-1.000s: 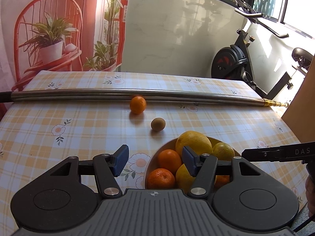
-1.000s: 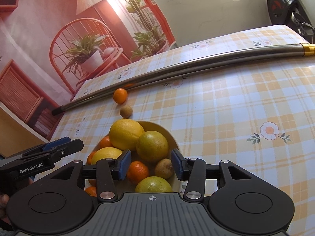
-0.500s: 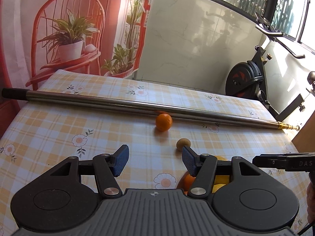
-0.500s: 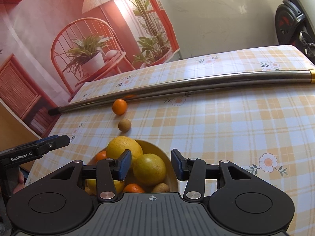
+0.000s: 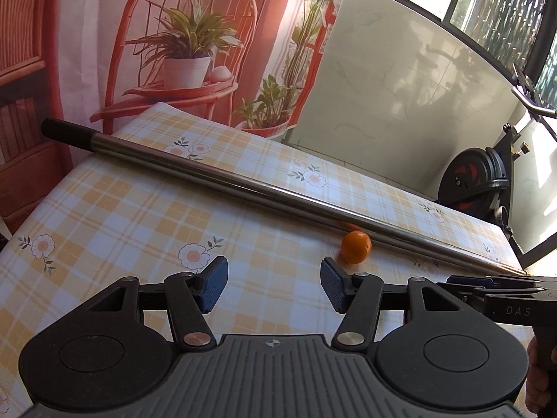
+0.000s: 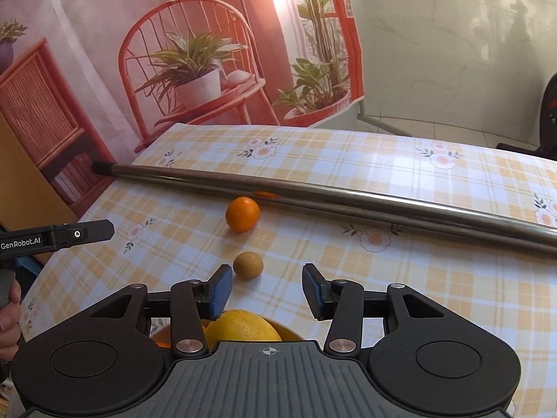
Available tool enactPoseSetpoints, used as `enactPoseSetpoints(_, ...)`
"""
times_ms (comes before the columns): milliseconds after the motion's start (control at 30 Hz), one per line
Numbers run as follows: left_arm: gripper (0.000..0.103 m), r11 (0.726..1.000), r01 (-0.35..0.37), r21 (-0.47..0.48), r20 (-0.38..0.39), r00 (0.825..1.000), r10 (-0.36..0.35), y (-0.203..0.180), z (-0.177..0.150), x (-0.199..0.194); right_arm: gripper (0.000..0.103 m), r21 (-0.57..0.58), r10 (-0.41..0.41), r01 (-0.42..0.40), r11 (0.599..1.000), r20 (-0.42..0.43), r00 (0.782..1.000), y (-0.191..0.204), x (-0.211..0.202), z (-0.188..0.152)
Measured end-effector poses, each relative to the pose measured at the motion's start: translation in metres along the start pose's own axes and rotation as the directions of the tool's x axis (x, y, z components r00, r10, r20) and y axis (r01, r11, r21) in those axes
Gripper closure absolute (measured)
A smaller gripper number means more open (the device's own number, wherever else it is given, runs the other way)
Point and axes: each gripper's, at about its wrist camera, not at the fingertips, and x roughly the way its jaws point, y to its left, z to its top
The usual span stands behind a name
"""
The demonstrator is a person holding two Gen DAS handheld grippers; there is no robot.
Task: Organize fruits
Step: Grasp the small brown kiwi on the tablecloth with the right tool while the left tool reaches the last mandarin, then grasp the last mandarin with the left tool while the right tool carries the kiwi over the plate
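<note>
looking along the left gripper [image 5: 273, 287], its blue-padded jaws stood apart with nothing between them, over the yellow-and-white checked floral tablecloth [image 5: 139, 223]. a small round orange mandarin [image 5: 355, 246] lay on the cloth just beyond the right-hand jaw, close beside a long shiny steel pole with a black end cap [image 5: 243, 184]; whether they touched could not be told. the pole's long axis ran diagonally across the table, cap end at upper left, far end lower right. the mandarin, being round, showed no clear pointing direction. at the right edge the other black handheld tool marked "das" [image 5: 504, 299] reached in.

looking along the right gripper [image 6: 264, 291], its jaws also stood apart and held nothing. a small brownish-green round fruit [image 6: 248, 265] sat on the cloth just ahead of the left-hand jaw, the mandarin [image 6: 242, 214] farther on beside the pole [image 6: 348, 196], which ran left to right. under the gripper, a large yellow citrus fruit [image 6: 240, 327] lay in a yellow bowl [image 6: 289, 333], an orange fruit partly hidden beside it.
</note>
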Motion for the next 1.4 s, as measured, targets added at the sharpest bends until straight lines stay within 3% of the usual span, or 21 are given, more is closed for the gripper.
enactPoseSetpoints(200, 0.042, 1.0, -0.025, -0.001, -0.002, 1.0, 0.025, 0.004, 0.0, 0.008, 0.061, -0.088, -0.002, -0.004, 0.996, -0.069, 0.998, 0.014, 0.04, 0.017)
enactPoseSetpoints(533, 0.043, 0.999, -0.019, 0.044, 0.002, 1.0, 0.019, -0.007, 0.004, 0.02, 0.061, -0.161, -0.009, -0.017, 0.987, -0.162, 0.987, 0.023, 0.076, 0.015)
enactPoseSetpoints(867, 0.043, 0.997, 0.024, 0.068, -0.014, 1.0, -0.023, -0.02, 0.007, 0.029, 0.077, -0.194, -0.01, -0.024, 0.981, -0.175, 0.984, 0.028, 0.082, 0.013)
enactPoseSetpoints(1100, 0.044, 0.992, 0.072, 0.101, -0.028, 0.997, -0.069, -0.034, 0.01, 0.042, 0.077, -0.144, 0.01, -0.03, 0.989, -0.14, 0.99, 0.017, 0.066, 0.009)
enactPoseSetpoints(1400, 0.045, 0.973, 0.136, 0.186, -0.055, 0.99, -0.128, -0.066, 0.012, 0.078, 0.077, 0.038, -0.004, 0.006, 0.999, -0.047, 0.999, -0.026, 0.017, -0.006)
